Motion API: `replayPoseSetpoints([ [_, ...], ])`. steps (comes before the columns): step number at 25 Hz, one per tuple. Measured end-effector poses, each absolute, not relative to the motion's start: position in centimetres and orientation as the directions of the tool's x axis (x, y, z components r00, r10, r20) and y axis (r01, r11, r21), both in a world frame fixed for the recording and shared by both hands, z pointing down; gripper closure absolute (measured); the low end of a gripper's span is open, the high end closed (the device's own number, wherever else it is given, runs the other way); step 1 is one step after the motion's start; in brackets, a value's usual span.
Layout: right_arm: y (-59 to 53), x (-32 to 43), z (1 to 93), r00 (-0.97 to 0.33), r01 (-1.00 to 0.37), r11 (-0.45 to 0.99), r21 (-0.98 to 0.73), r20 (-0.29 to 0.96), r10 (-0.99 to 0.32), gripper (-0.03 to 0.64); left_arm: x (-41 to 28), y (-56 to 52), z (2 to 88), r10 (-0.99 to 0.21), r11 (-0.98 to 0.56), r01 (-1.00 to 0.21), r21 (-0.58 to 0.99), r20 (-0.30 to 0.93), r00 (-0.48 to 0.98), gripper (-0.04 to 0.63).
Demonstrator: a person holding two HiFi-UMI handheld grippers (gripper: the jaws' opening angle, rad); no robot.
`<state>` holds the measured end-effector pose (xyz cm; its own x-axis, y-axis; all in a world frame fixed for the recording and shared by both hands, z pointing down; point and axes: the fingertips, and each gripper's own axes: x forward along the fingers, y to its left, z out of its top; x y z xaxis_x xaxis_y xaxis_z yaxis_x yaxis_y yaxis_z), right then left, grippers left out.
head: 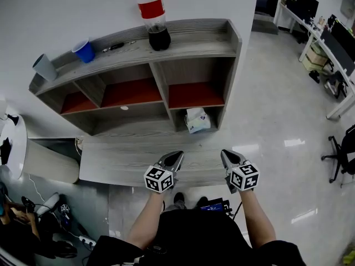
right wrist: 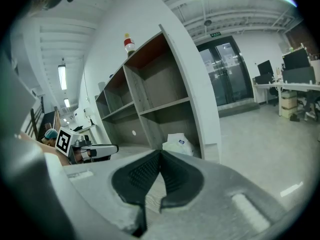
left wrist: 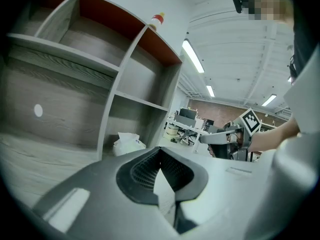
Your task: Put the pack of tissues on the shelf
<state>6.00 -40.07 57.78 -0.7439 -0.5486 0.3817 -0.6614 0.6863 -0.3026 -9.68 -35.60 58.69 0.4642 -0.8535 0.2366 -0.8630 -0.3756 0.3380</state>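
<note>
Two hand-held tools are hovering side by side over the front edge of the pale grey wood-grain bench (head: 119, 162), both aiming toward the grey wood-grain shelf unit with red back panels (head: 194, 50). The left tool (head: 178, 155) is keeping its ribbed black pads pressed together at the tips with nothing between them, and the right tool (head: 224, 154) is doing the same, closed and empty. The white, soft, crumpled pack of tissues (head: 197, 121) is sitting in the narrow bottom-right compartment of the shelf unit, resting on that compartment's floor near its front opening, well apart from both tools. It is lying flat with its broad face turned upward, and a tuft of white tissue is poking up from its top in the left gripper view (left wrist: 127, 143). A small blue mark is showing on the side that is facing the right tool (right wrist: 178, 144). Its outline is looking nearly square from above, so its long axis cannot be told with confidence. On the top board of the shelf unit, a clear plastic cola bottle with a red label (head: 154, 18) is standing upright, with a black pen (head: 113, 47), a blue plastic cup (head: 84, 51) and a grey cup (head: 44, 67) sitting further to the left.
</note>
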Motion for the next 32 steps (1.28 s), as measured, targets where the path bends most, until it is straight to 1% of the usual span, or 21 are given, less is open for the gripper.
replayPoseSetpoints([
  [6, -39.7, 6.5, 58.8, -0.763, -0.637, 0.703, -0.317, 0.390, -0.516, 0.617, -9.2, -33.4, 59.7, -0.867, -0.330, -0.877, 0.350, 0.255, 0.428, 0.592],
  [13, -38.0, 6.5, 59.6, -0.764, -0.639, 0.688, -0.343, 0.387, -0.516, 0.617, -10.1, -31.1, 60.6, -0.866, -0.312, -0.889, 0.336, 0.284, 0.412, 0.592],
  [19, -35.6, 6.3, 59.7, -0.743, -0.665, 0.663, -0.343, 0.392, -0.542, 0.617, -9.8, -29.2, 60.6, -0.849, -0.360, -0.877, 0.318, 0.278, 0.450, 0.592],
  [25, -31.3, 5.5, 59.5, -0.711, -0.701, 0.636, -0.323, 0.388, -0.586, 0.617, -11.4, -25.0, 61.9, -0.843, -0.357, -0.867, 0.348, 0.281, 0.460, 0.592],
  [32, -25.3, 5.5, 59.9, -0.667, -0.743, 0.594, -0.307, 0.411, -0.622, 0.617, -12.1, -20.1, 62.8, -0.830, -0.375, -0.850, 0.370, 0.275, 0.486, 0.592],
])
